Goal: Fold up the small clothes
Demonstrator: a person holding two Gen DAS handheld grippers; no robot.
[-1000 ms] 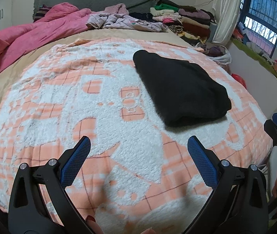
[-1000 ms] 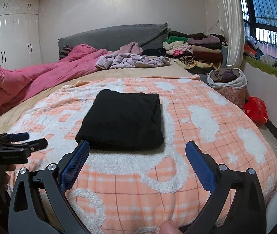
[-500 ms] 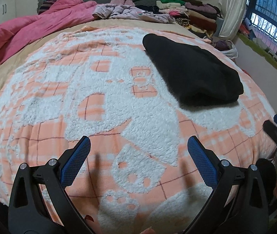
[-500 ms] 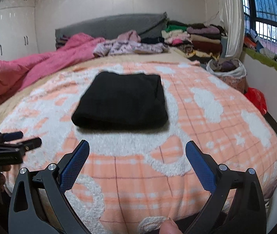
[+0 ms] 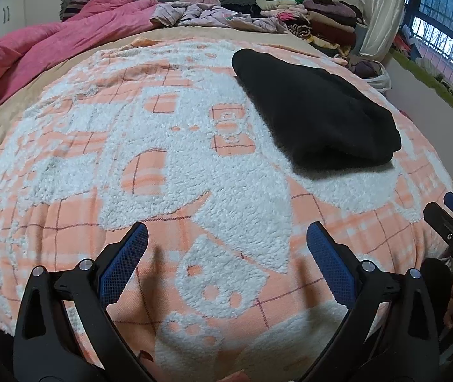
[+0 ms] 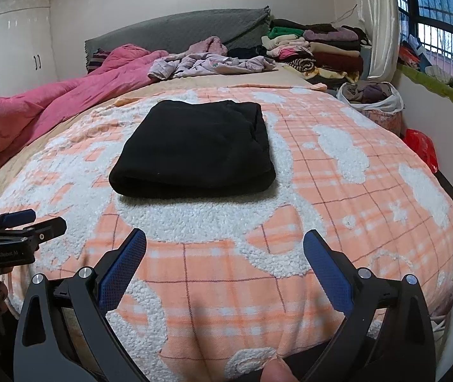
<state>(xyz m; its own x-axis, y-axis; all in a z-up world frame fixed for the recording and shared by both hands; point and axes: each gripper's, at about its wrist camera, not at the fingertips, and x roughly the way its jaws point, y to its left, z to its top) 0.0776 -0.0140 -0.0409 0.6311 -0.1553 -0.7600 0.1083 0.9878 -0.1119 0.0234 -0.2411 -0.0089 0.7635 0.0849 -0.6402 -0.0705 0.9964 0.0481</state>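
The left gripper [image 5: 226,245] hangs low over the near edge of the bed, its blue-padded fingers [image 5: 124,262] spread wide apart with nothing between them, pointing across the blanket [image 5: 169,165]. The right gripper [image 6: 225,248] sits in much the same pose just to its right, jaws likewise released and empty, aimed straight up the bed; a fingertip of the person's hand shows at the bottom edge of the right wrist view. Each gripper shows at the side of the other's view, level with one another and apart, near the foot of the bed.

The blanket under them is fleecy, with a peach plaid ground and raised white patterns, and it lies fairly smooth. Further up it, well clear of both grippers, rests the black garment [image 6: 194,149], folded into a thick, neat rectangle with its rounded fold toward the grippers. It lies ahead of the right gripper and off to the right of the left one.

Beyond it, a pink quilt [image 6: 51,105] is heaped along the left side, and crumpled lilac clothes [image 6: 207,63] lie before the grey headboard [image 6: 175,30]. A stack of folded clothes [image 6: 319,51] stands at the far right corner, beside a pale curtain [image 6: 382,22] and a barred window [image 6: 433,16]. White wardrobes [image 6: 13,47] fill the left wall.
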